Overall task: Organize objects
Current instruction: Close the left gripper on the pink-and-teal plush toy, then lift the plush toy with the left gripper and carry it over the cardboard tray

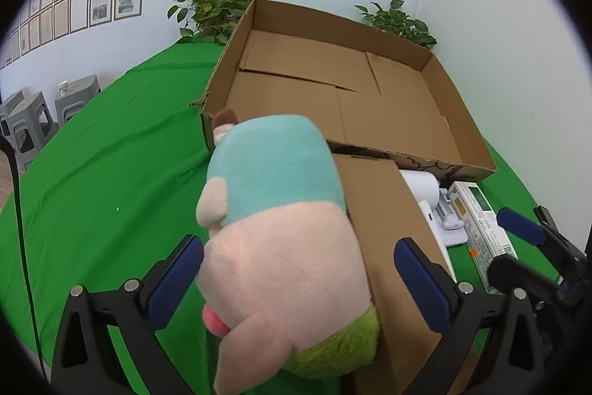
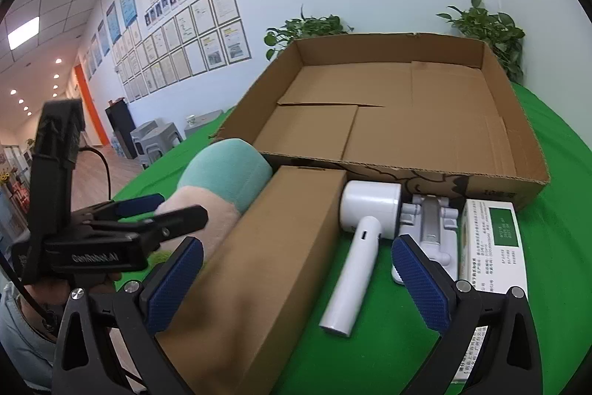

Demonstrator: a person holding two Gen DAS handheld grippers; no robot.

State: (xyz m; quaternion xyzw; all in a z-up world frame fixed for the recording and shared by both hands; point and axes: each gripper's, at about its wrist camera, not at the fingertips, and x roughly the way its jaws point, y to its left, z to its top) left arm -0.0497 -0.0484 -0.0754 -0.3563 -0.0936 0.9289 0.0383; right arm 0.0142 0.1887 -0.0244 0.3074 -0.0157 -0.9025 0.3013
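So the left tool (image 1: 298, 274) sat wide open around a plush toy (image 1: 281, 228) in the lower middle of the left wrist view. Its left pad looked right up against the pink part, the right pad was clear of it, so no real grip that I could see. The toy lay on the green worktop (image 1: 111, 180), squeezed against a long closed cardboard box (image 2: 259, 265).

The right tool (image 2: 298, 278) was also spread wide and held nothing, with that long box and a white handheld device (image 2: 359, 239) lying between its fingers in the lower half of the right wrist view. Right of the device sat a grey-white stand thing (image 2: 429, 224), then a white-and-green carton (image 2: 494, 239).

The big open cardboard tray (image 2: 425, 169) filled the centre of both views, with 2 potted plants (image 2: 307, 28) behind it.
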